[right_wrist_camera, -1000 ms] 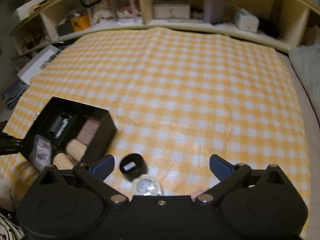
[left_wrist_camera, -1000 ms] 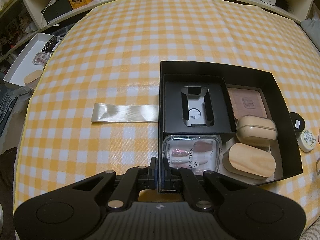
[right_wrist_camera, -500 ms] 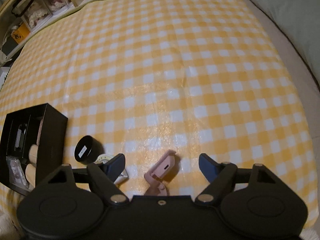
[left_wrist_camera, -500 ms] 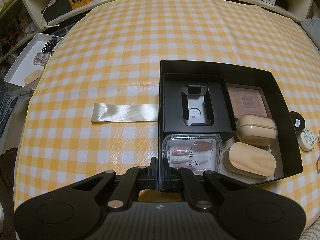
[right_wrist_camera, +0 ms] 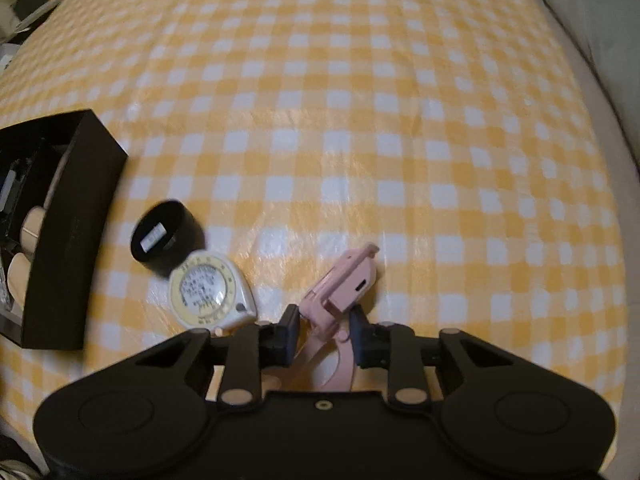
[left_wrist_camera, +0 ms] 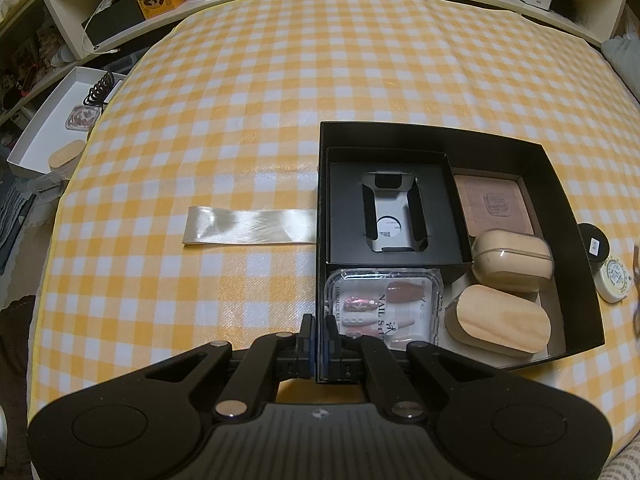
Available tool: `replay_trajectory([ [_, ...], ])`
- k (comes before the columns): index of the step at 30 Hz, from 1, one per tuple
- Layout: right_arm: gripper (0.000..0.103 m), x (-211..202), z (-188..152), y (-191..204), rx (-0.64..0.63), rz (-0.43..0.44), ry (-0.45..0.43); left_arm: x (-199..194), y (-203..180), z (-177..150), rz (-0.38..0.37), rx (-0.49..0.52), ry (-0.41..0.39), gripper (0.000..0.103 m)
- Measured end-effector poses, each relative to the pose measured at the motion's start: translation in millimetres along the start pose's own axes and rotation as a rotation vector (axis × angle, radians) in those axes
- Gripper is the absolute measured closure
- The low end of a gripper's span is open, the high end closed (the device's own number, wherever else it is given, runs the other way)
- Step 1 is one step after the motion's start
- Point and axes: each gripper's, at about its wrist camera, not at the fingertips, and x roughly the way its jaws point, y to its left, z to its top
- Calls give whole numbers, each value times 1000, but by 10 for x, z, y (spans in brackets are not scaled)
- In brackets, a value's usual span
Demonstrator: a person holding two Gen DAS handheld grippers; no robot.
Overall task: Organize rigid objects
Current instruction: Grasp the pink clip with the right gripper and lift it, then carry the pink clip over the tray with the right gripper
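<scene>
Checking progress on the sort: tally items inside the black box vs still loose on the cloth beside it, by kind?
In the black box:
inner black tray: 1
pink flat case: 1
beige case: 1
wood-topped case: 1
press-on nail pack: 1
Loose:
black jar: 1
round white tape measure: 1
pink gadget: 1
Total: 8

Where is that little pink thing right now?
In the right wrist view the pink thing lies on the checked cloth between the closing right tongs, just right of the round cream tape measure.

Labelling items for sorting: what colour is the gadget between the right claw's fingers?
Pale pink gadget, clearest in the right wrist view.
</scene>
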Motion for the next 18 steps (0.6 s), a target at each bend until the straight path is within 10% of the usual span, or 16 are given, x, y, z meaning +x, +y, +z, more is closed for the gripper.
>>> replay_trajectory([
  [18, 76, -790, 291, 619, -81, 332, -322, -49, -23, 19, 10, 16, -1, 99],
])
